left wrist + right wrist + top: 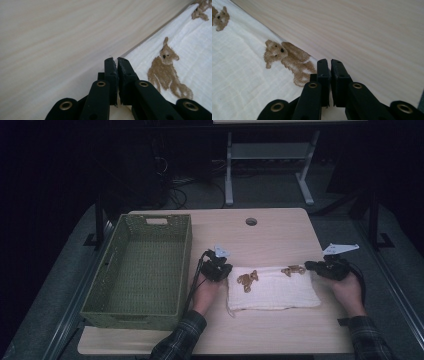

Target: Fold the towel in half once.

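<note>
While both far corners of the folded cloth (272, 287) are being pinched, the person is holding it flat on the counter (270, 232), one tool at each end, which looks like the setup for lifting or folding it evenly rather than dragging it by one side. The left hand-held gripper (223, 268) is sitting at the cloth's far left corner; in the left gripper view its jaws are pressed nearly together with the corner's frayed edge caught between the pads (112, 68), so it is clamping the cloth (180, 50). The right hand-held gripper (314, 266) is doing the same at the far right corner, and in the right gripper view its jaws are standing almost closed over the cloth's edge (242, 82), though how much fabric is caught there is hard to tell. Gripping the two corners of one long edge is likely meant to keep that edge taut and level.

Beside the cloth, just left of the left hand (204, 294), a woven green basket (107, 270) is waiting empty, probably as the place the cloth is heading.

Counting: one cloth, one basket, two hand-held grippers, and two clusters of brown animal prints (247, 280) showing on the cloth from above.
</note>
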Demonstrator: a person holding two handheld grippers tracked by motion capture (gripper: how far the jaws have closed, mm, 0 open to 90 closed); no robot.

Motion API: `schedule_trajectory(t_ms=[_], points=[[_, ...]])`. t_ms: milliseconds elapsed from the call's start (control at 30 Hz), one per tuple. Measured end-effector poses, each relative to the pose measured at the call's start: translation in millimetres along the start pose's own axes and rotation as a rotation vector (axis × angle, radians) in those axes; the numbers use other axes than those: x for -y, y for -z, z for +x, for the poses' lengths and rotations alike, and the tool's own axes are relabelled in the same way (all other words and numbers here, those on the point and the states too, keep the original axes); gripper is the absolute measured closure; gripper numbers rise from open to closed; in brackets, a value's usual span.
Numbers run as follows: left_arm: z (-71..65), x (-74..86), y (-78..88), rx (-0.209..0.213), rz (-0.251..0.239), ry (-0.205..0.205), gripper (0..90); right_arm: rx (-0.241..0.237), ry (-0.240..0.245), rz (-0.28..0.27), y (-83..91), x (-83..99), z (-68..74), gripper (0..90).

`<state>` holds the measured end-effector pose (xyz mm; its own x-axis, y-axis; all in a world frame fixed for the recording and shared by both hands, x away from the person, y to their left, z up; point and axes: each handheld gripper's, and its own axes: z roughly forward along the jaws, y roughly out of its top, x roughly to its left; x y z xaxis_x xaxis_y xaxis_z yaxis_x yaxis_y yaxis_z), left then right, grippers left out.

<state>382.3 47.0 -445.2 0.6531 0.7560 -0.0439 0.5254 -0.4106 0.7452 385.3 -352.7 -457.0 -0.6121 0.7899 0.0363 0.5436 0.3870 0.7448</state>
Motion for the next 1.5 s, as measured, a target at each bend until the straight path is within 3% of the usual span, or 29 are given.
schedule_trajectory(t_ms=[200,567,1133,1500], points=[[3.1,-0.8,7.6,-0.006,-0.022,0.007,86.7,-0.020,-0.002,-0.018,-2.1,-1.9,-1.5,86.5],[-8.9,2.5,26.5,0.029,-0.076,-0.009,86.5,-0.038,-0.006,-0.055,15.8,4.5,3.3,86.3],[-25.4,16.7,47.4,0.060,-0.064,-0.081,86.3,-0.059,0.026,-0.057,34.1,17.1,19.1,86.1],[-31.6,23.8,54.5,0.071,-0.055,-0.102,86.0,-0.078,0.047,-0.042,45.7,30.2,32.8,85.6]])
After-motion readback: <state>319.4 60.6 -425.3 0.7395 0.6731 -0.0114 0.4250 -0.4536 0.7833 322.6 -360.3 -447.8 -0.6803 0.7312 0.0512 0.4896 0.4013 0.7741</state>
